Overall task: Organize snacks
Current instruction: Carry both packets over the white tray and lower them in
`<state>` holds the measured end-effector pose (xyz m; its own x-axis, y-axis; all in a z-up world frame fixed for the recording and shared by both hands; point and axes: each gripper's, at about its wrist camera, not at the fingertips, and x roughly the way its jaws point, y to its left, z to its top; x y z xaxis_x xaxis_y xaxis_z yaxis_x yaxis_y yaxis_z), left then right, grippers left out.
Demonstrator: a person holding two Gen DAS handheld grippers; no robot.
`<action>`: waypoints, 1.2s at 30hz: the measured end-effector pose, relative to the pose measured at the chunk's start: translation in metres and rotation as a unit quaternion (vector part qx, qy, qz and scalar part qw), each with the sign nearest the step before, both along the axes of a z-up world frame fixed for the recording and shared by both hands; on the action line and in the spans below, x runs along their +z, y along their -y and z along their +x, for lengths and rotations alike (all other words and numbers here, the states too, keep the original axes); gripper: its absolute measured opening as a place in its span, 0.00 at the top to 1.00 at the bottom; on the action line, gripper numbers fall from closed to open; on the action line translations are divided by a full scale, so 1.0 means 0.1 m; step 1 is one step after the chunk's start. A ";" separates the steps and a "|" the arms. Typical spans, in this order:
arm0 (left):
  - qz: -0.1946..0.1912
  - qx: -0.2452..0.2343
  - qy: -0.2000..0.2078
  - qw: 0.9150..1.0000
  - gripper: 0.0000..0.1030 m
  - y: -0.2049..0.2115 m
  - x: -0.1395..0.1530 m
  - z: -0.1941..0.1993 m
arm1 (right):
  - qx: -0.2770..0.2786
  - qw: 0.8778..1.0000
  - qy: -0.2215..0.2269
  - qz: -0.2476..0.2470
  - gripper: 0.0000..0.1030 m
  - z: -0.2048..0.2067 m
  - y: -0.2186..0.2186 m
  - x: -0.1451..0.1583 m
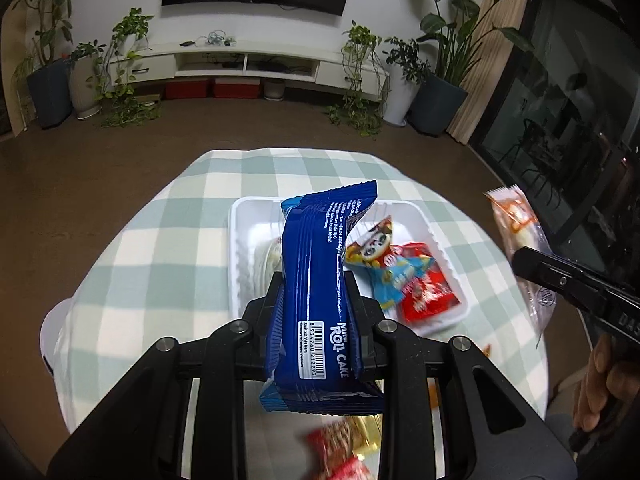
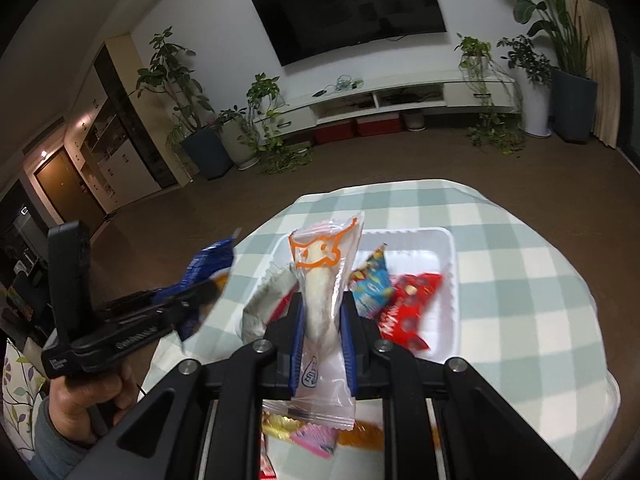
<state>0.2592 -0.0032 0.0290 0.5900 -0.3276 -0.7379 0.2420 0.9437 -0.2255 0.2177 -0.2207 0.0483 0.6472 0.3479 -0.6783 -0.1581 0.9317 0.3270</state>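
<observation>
Gripping a dark blue foil-wrapped mini roll cake packet (image 1: 320, 280), the left gripper (image 1: 316, 280) has its 2 black fingers pressed against the packet's sides, packet standing roughly upright above the table. Barcode label faces the camera. Right gripper (image 2: 323, 312) is clamped on a clear plastic-wrapped white pastry with an orange cartoon outline (image 2: 322, 288), blue pads (image 2: 297, 344) on both sides of the wrapper, pastry also held upright.

Both packets sit above the near edge of a white rectangular foam tray (image 1: 240, 248) on the table. In the tray: a blue-and-yellow cartoon snack bag (image 1: 384, 264), touching a red foil snack packet (image 1: 428, 296) on its right, and a white wrapped item (image 1: 268, 256) at the left side, mostly hidden behind the blue packet.

Tray rests on a round table with a green-and-white checked cloth (image 1: 160, 240). Near edge of the table holds blurred loose snacks: red and gold wrappers (image 1: 348, 444) below the left gripper, pink and orange ones (image 2: 320, 436) below the right.

In the right wrist view, the person's left hand (image 2: 80, 396) wraps the left tool's handle.
</observation>
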 end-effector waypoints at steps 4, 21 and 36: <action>0.005 0.003 -0.010 1.000 0.77 0.06 -0.23 0.26 | 0.007 1.000 -0.020 -0.011 0.82 0.34 -0.15 -0.20; 0.045 -0.016 -0.010 0.999 0.76 0.29 -0.93 0.73 | 0.011 0.993 -0.085 -0.084 0.82 0.98 -0.46 -1.06; 0.074 -0.023 0.002 0.997 0.74 0.41 -1.10 0.71 | 0.008 0.989 -0.086 -0.117 0.80 1.05 -0.53 -1.20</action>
